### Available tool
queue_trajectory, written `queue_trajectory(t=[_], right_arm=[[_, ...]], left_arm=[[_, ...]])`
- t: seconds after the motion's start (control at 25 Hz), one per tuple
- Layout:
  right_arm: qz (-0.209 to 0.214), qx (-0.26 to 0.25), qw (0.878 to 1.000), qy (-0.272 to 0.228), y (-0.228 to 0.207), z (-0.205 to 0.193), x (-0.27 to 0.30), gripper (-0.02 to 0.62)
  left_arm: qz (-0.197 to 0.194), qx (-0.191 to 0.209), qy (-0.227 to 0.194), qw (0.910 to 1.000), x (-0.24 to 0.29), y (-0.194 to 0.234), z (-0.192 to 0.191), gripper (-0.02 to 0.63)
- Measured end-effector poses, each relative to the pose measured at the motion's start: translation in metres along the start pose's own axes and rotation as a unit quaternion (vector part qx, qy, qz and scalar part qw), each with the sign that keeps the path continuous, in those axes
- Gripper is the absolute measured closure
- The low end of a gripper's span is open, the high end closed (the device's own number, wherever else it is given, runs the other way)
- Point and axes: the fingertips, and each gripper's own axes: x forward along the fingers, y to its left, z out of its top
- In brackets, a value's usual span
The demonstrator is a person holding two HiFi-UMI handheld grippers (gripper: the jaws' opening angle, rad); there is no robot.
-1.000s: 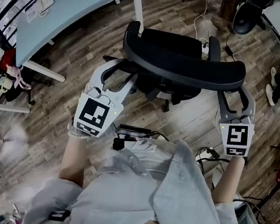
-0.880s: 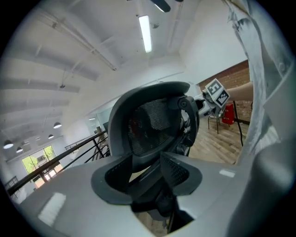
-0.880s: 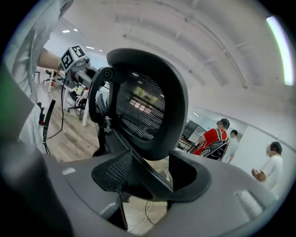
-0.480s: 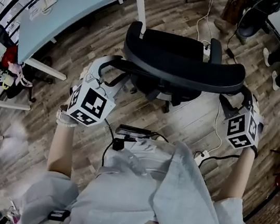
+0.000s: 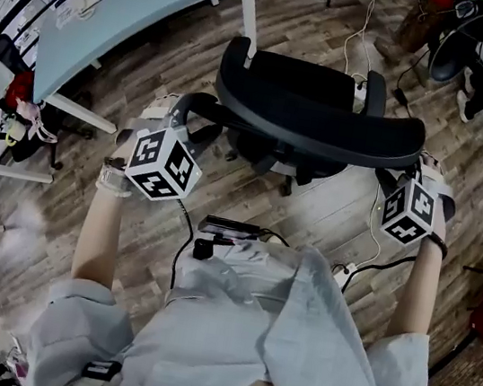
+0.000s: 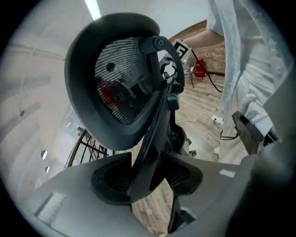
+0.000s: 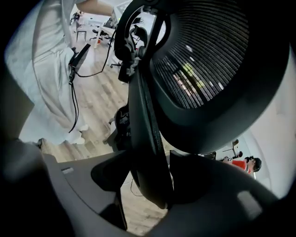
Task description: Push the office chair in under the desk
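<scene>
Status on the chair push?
Left gripper and right gripper open, jaws have just been opening, backrest frame between each pair. Office chair short of desk, not under it. White cable on floor beyond chair.

— How does the office chair (image 5: 314, 108) look?

— Black and upright, at the top middle of the head view. Its curved backrest (image 5: 320, 129) lies nearest the lower edge, the seat (image 5: 301, 77) is above it in the frame, and there is an armrest (image 5: 234, 57) on either side.

— And the backrest up close?

— Dark mesh (image 6: 118, 78) in a black rim, carried on a black strut (image 6: 155, 125).

— The counter?

— A pale blue-grey top (image 5: 134, 7) on white legs (image 5: 249, 12), slanting across the upper left.

— Is the chair under it?

— No. It stands to the right of the counter's end, near one white leg, with the seat clear of the top.
</scene>
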Motion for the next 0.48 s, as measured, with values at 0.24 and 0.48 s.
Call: queue_trajectory(t=[0.24, 0.48], right_arm=[[0.014, -0.014, 1.000, 0.006, 0.004, -0.006, 0.012, 0.341], [0.016, -0.033, 0.999, 0.005, 0.012, -0.007, 0.027, 0.341]], left_arm=[[-0.023, 0.048, 0.041, 0.9977, 0.016, -0.004, -0.006, 0.428], [-0.040, 0.075, 0.065, 0.9943, 0.029, -0.008, -0.009, 0.425]])
